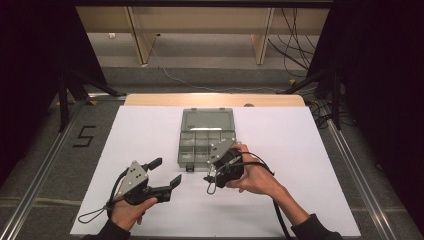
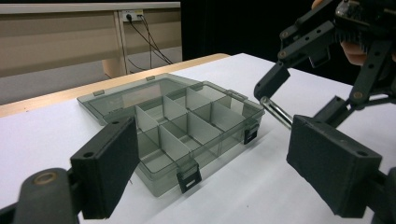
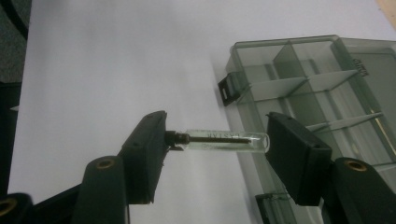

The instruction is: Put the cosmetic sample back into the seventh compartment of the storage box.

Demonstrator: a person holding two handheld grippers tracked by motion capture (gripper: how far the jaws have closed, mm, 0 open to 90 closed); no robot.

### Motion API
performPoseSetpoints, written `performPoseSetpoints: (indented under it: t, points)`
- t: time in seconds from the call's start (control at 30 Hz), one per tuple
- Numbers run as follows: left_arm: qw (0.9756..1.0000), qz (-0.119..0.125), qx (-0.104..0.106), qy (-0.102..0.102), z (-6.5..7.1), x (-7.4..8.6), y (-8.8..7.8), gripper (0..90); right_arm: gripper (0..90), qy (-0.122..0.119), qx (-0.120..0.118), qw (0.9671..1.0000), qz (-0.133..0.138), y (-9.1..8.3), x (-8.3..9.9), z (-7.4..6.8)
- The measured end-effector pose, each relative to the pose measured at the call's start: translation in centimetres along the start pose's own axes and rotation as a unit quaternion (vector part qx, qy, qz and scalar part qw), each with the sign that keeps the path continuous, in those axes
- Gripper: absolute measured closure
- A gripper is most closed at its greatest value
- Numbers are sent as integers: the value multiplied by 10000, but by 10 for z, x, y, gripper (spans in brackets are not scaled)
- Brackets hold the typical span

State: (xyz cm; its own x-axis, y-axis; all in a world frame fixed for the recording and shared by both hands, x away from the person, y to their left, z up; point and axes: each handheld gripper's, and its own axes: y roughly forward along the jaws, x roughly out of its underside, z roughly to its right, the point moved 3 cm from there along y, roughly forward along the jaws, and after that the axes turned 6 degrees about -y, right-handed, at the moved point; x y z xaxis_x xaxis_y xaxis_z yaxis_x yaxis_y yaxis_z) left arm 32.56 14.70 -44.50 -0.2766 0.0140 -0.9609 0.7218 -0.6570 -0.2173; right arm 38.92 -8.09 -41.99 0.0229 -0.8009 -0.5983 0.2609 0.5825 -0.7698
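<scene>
A smoky clear compartment box (image 1: 181, 150) lies open at the table's middle, its lid (image 1: 207, 120) folded flat behind it and its cells looking empty. My right gripper (image 1: 211, 174) hovers at the box's near right corner. It is shut on a small clear glass tube (image 3: 229, 140) with a dark rod inside, pinched end to end between its pads. The tube hangs just outside the box wall (image 3: 285, 41) beside a black latch (image 3: 227, 88). My left gripper (image 1: 166, 171) is open and bare, near and left of the box (image 2: 219, 149), facing the tube (image 2: 276, 112).
White paper (image 1: 280, 150) covers the table, with bare room left and right of the box. Two black latches (image 2: 189, 179) stick out of the box's near wall. Beyond the table are wooden furniture legs (image 1: 262, 45) and cables on the floor.
</scene>
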Motion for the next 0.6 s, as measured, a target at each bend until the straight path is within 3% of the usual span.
performPoseSetpoints:
  t: [0.6]
  points:
    - [10000,15,12,4,0,0,0,159,401,276,337,9988,213,-6,2,16]
